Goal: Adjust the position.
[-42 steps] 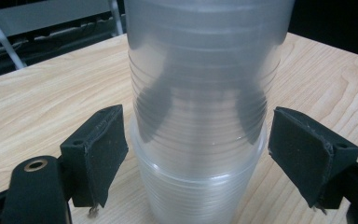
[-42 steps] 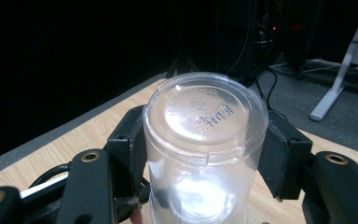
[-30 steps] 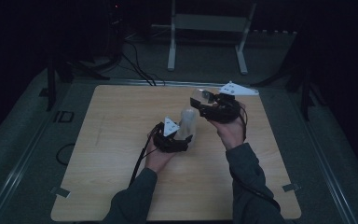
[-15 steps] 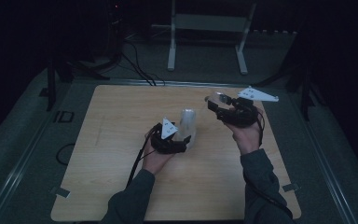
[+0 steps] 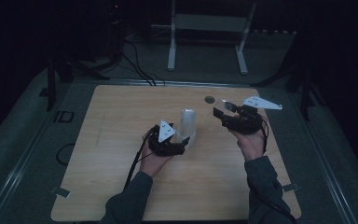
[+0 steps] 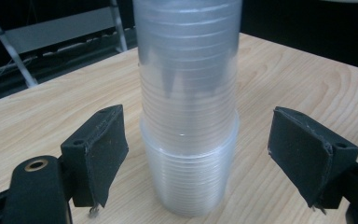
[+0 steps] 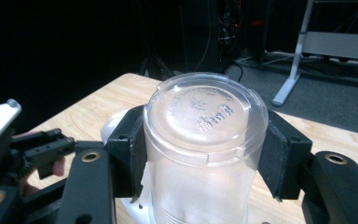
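At desk centre, cup stack (image 6: 189, 107) stands betw. your L tool (image 6: 209, 154), jaws wide, not touching. R tool (image 7: 200, 154) clamps single cup (image 7: 205, 140), lifted clear. Nudge stack w/ L jaw: it topples.

A pale wooden table (image 5: 121, 186) carries an upside-down stack of clear plastic cups (image 5: 188, 127) near its middle.

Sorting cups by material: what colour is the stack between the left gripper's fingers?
Clear, frosted-looking plastic with fine ribbing; the cup stack shows best in the left gripper view.
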